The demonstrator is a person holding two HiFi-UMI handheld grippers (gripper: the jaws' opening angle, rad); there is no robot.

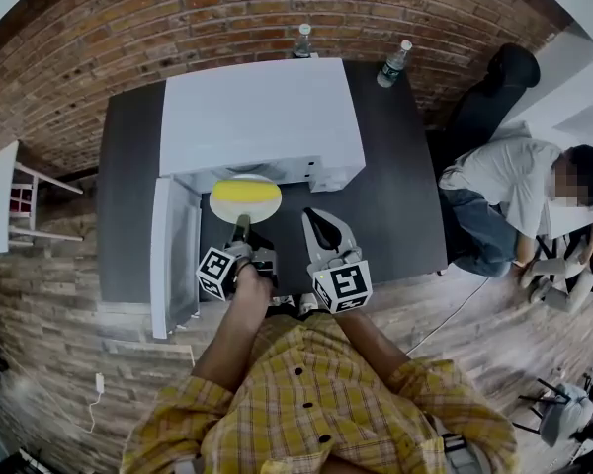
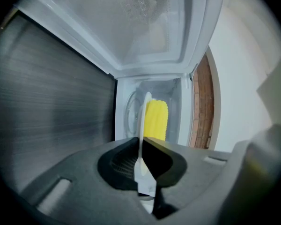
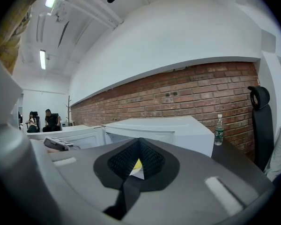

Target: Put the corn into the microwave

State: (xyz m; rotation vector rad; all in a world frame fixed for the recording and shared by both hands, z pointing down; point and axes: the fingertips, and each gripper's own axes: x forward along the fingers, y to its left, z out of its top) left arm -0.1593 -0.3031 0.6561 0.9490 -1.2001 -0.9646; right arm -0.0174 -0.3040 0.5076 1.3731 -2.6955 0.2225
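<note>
Corn (image 2: 156,120) lies on a thin white plate (image 2: 143,121), and it is the plate's near rim, not the cob, that the left gripper (image 2: 141,149) has clamped between its jaws. The bite looks shallow, on the edge only. The right gripper (image 3: 138,165) has its jaws drawn together on nothing; the sliver of yellow and white in the notch above them is the loaded plate further off.

Seen from the head, the plate sits at the open mouth of the white microwave (image 1: 262,117), whose door (image 1: 175,250) swings out to the left over the dark table (image 1: 395,196).

The cob itself is probably light and stiff, but it is round and the plate looks smooth (a poor pairing), so it could roll if the plate tips. Held by one edge, the plate levers against the pads and may slip; a deeper hold on that same near rim, kept level, seems the safest grip.

How far the plate has entered the cavity cannot be told. The left gripper view shows the plate edge-on, with only part of a round turntable behind it, and the cavity floor is hidden from above.
</note>
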